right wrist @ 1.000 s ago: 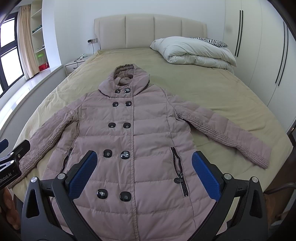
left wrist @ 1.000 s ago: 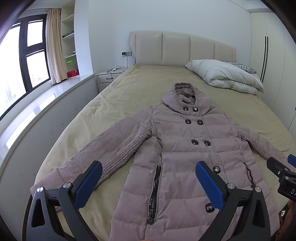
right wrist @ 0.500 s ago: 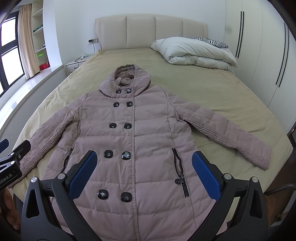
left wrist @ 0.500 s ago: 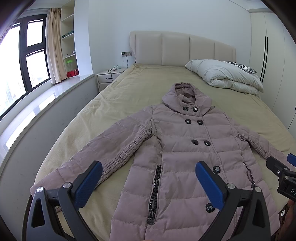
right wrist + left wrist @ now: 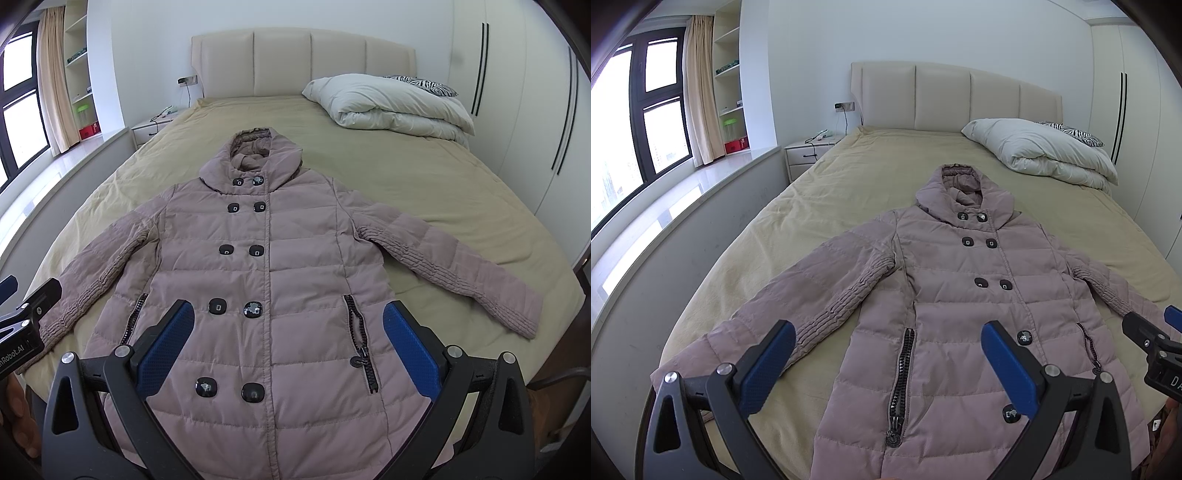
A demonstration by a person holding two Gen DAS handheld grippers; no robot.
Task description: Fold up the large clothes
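A mauve hooded puffer coat (image 5: 960, 280) lies flat, front up, on the bed, both sleeves spread out; it also shows in the right wrist view (image 5: 266, 266). It has two rows of dark buttons and two zip pockets. My left gripper (image 5: 886, 354) is open and empty, above the coat's lower left part near the left zip pocket. My right gripper (image 5: 288, 332) is open and empty, above the coat's lower front. Each gripper's tip shows at the edge of the other's view.
The bed (image 5: 849, 177) has a tan cover and a beige headboard (image 5: 953, 96). A folded white duvet (image 5: 388, 103) lies at the far right. A nightstand (image 5: 809, 151) and a window ledge (image 5: 665, 214) are on the left, wardrobe doors (image 5: 535, 110) on the right.
The right wrist view has shifted slightly, so the coat sits a little higher and to the right in it. The left gripper has barely moved. Both grippers stay open.
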